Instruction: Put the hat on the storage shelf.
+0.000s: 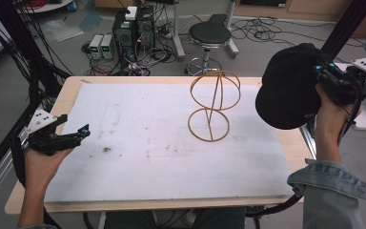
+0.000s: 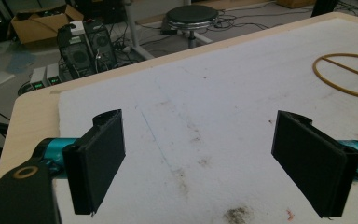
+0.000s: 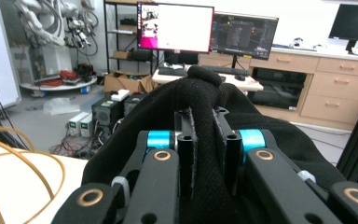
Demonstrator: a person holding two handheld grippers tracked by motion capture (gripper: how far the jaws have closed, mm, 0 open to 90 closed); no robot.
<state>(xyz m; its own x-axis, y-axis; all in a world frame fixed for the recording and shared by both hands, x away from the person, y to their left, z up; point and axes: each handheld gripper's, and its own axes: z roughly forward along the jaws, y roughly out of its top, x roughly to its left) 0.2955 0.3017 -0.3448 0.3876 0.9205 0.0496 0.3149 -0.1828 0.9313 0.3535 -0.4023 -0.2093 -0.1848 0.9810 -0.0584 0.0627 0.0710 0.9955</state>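
Right gripper (image 1: 325,76) pinched a fold of black cap (image 1: 288,88), held aloft | cap looked soft, light, floppy; crown fabric grips best | left gripper (image 1: 78,132) wide open, empty

Left hand-held gripper (image 1: 78,131) sits low in the left hand (image 1: 45,155), jaws spread wide apart with nothing between them. Right hand-held gripper (image 1: 320,71) is raised higher, its jaws pinched tight on black fabric, gripped by the right hand (image 1: 331,112).
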